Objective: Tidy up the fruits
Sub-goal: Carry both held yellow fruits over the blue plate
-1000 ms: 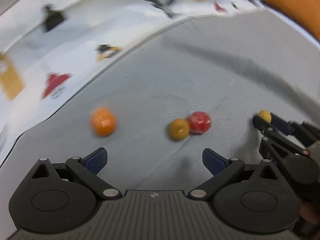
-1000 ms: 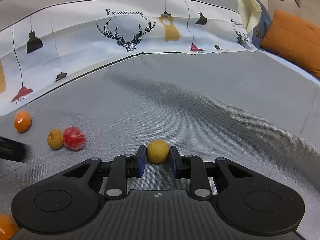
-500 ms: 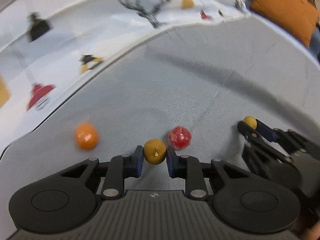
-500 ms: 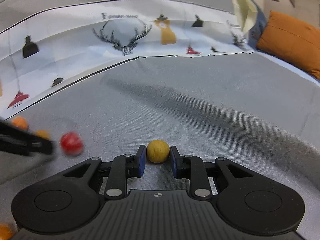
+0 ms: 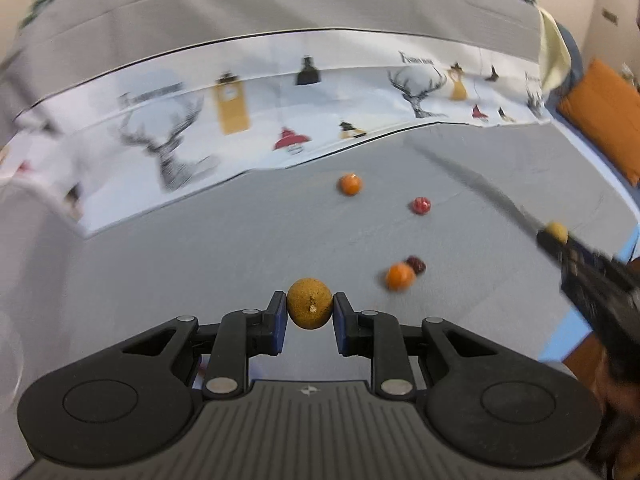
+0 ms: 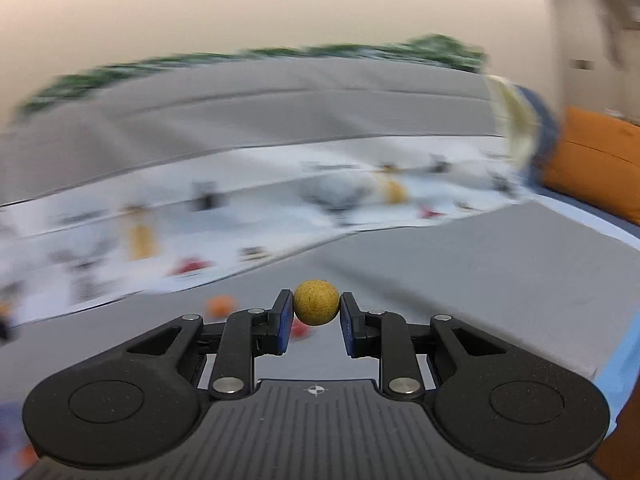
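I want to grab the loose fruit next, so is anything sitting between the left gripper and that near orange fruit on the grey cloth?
Nothing lies between them, but the left gripper is already shut on a tan fruit; the orange fruit touches a dark red one.

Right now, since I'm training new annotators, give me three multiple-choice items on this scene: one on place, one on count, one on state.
1. The dark red fruit lies: A beside the nearer orange fruit; B alone at the far edge; C in a gripper.
2. Orange fruits on the grey cover: A one; B two; C four.
3. The left gripper is: A open, empty; B shut on a yellow-brown fruit; C out of view.
Key: 1 A, the two sit side by side; 2 B, the nearer one plus the farther orange fruit; 3 B, both pads press it.
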Demonstrator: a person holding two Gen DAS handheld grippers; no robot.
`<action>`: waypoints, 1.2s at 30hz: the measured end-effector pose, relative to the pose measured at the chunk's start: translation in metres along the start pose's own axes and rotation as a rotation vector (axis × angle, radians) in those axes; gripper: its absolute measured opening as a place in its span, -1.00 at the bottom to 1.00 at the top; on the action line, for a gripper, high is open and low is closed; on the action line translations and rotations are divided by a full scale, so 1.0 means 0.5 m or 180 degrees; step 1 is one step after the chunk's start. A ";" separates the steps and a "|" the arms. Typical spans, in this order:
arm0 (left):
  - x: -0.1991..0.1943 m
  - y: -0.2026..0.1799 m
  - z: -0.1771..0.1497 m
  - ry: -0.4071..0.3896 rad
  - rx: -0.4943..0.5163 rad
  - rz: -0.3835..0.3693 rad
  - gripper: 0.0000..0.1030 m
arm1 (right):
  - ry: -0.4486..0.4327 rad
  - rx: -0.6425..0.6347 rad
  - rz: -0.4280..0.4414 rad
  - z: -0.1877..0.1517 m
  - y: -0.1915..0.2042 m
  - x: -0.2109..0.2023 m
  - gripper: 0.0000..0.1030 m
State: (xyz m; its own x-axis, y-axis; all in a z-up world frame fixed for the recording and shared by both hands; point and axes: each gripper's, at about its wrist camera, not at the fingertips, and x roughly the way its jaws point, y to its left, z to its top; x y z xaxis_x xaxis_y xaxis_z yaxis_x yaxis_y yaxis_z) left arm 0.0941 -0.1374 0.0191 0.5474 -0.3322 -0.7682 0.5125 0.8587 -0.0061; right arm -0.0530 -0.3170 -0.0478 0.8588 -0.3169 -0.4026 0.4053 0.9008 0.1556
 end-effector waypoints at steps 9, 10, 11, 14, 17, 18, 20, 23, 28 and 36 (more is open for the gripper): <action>-0.214 0.040 -0.149 -0.0200 -0.0278 -0.0122 -0.49 | 0.0264 -0.0219 0.0738 -0.037 0.141 -0.247 -0.49; -0.229 0.042 -0.161 -0.0220 -0.0283 -0.0123 -0.49 | 0.0243 -0.0276 0.0795 -0.037 0.153 -0.267 -0.49; -0.245 0.044 -0.174 -0.0242 -0.0306 -0.0118 -0.49 | 0.0197 -0.0325 0.0820 -0.036 0.161 -0.284 -0.49; -0.284 0.057 -0.206 -0.0332 -0.0382 -0.0130 -0.49 | 0.0090 -0.0420 0.0822 -0.026 0.189 -0.325 -0.49; -0.314 0.072 -0.234 -0.0360 -0.0460 -0.0088 -0.49 | 0.0018 -0.0470 0.0856 -0.022 0.208 -0.353 -0.49; -0.325 0.078 -0.244 -0.0377 -0.0493 -0.0055 -0.49 | 0.0006 -0.0492 0.0876 -0.024 0.215 -0.359 -0.49; -0.337 0.089 -0.258 -0.0394 -0.0542 -0.0014 -0.49 | 0.0009 -0.0559 0.0948 -0.031 0.231 -0.371 -0.49; -0.355 0.103 -0.278 -0.0402 -0.0622 0.0037 -0.49 | -0.0015 -0.0704 0.1048 -0.036 0.257 -0.384 -0.49; -0.372 0.119 -0.300 -0.0408 -0.0701 0.0060 -0.49 | -0.0084 -0.0830 0.1151 -0.037 0.282 -0.401 -0.49; -0.383 0.139 -0.305 -0.0439 -0.0812 0.0156 -0.49 | -0.0039 -0.0859 0.1191 -0.035 0.291 -0.394 -0.49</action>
State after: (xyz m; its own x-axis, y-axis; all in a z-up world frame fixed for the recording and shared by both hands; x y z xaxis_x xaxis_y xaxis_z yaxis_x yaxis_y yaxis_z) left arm -0.0756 0.0454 0.0681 0.6611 -0.3229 -0.6773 0.3098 0.9396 -0.1455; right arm -0.1685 -0.1182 0.0384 0.9348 0.0427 -0.3526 -0.0279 0.9985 0.0469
